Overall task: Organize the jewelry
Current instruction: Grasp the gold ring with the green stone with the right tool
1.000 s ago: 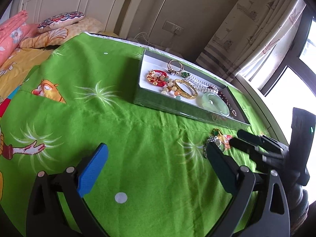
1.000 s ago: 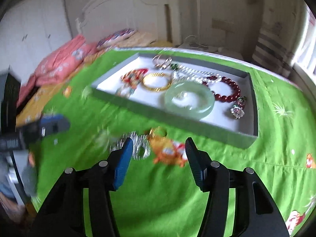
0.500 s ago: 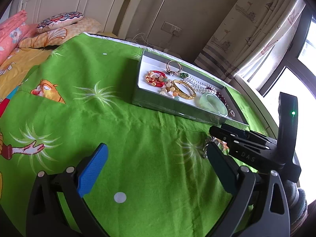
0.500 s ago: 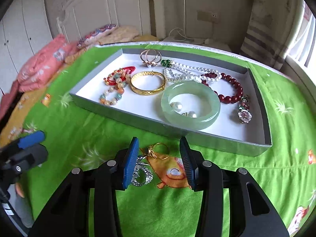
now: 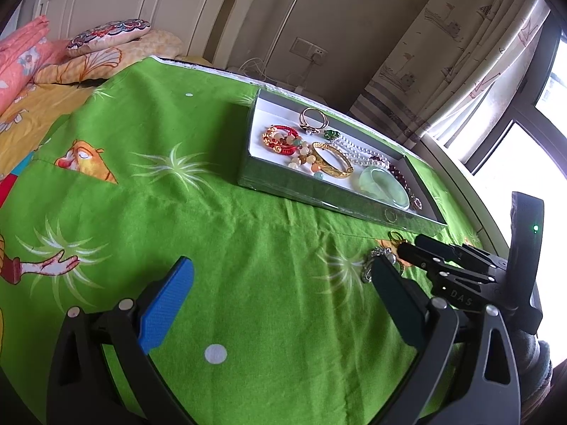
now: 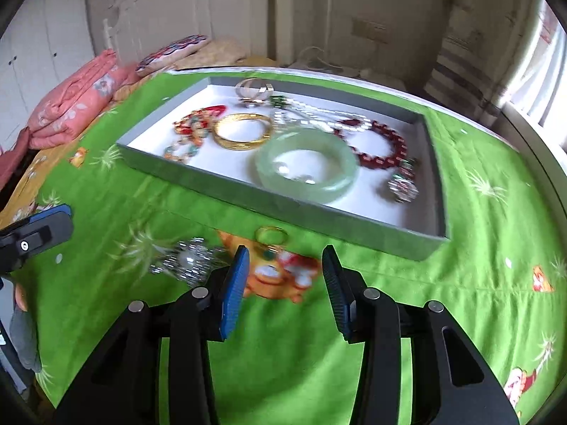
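Gold ring [image 6: 271, 234] lies on the green cloth [image 6: 478, 248], just in front of the tray's near wall, outside the tray. Beside it, to the left in the right wrist view, a silver sparkly piece [image 6: 186, 260], also on the cloth; blurred, so its kind is unclear.

Right gripper [image 6: 283, 265] points down at the cloth just short of the ring. Jaws partly open, nothing between the blue pads, ring lies ahead of the tips. Holds nothing.

Grey tray [image 6: 354, 225] with white floor sits further back on the cloth. Inside: pale green bangle [image 6: 306, 163] near the front, gold bangle [image 6: 242, 131] to its left, dark red bead bracelet [image 6: 375, 147] to the right, a small flower-like charm [image 6: 402, 186] at the right end, mixed colour bead bracelets [image 6: 193, 132] at the left, silver rings [image 6: 253, 88] and a pearl strand [image 5: 358, 148] at the back.

Left gripper [image 5: 280, 276] hovers over bare cloth, jaws wide apart, empty. Right gripper shows at its right edge, tips by the ring and the silver piece.

Beyond the cloth: pink quilt [image 6: 74, 102], patterned pillow [image 5: 108, 32], white headboard [image 5: 141, 3], curtain [image 5: 460, 46].
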